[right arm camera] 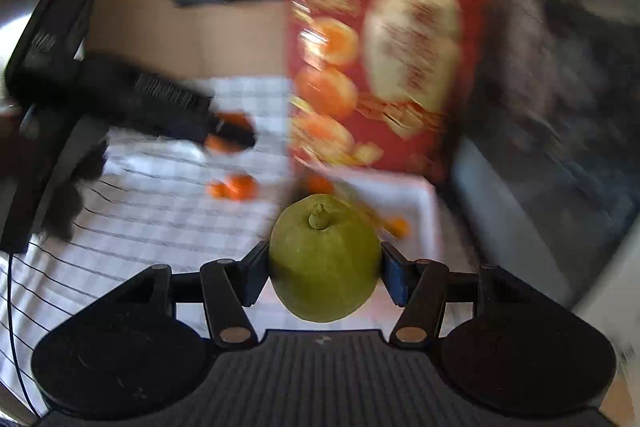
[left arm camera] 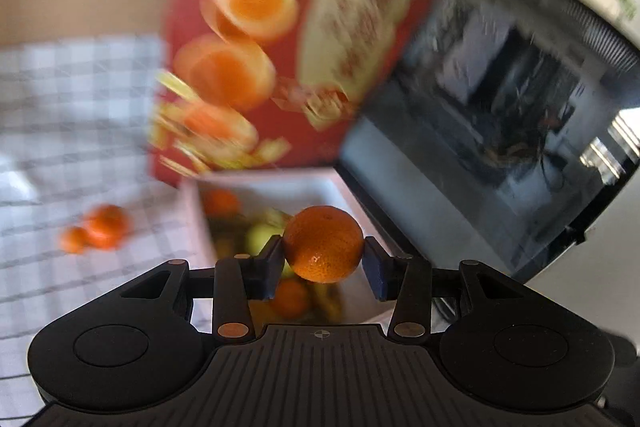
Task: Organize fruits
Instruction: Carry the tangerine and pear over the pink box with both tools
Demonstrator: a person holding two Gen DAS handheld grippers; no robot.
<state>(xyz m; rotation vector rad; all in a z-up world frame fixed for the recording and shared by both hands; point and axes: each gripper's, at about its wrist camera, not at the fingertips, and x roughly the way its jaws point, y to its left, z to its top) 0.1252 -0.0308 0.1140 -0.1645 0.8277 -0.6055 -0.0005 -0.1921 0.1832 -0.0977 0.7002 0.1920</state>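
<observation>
My left gripper [left arm camera: 323, 259] is shut on an orange tangerine [left arm camera: 323, 243] and holds it above a white box [left arm camera: 320, 183] with several fruits inside. My right gripper [right arm camera: 324, 273] is shut on a green pear [right arm camera: 324, 259], stem facing the camera, held near the white box [right arm camera: 424, 199]. Two tangerines [left arm camera: 96, 229] lie on the checked cloth left of the box; they also show in the right wrist view [right arm camera: 234, 187]. The left gripper [right arm camera: 224, 135] shows blurred at the far left in the right wrist view, with an orange fruit at its tip.
A red carton printed with oranges [left arm camera: 288, 39] stands behind the white box. A black microwave [left arm camera: 520, 115] is at the right. A white checked cloth [left arm camera: 60, 131] covers the table. A cardboard wall [right arm camera: 240, 27] is at the back.
</observation>
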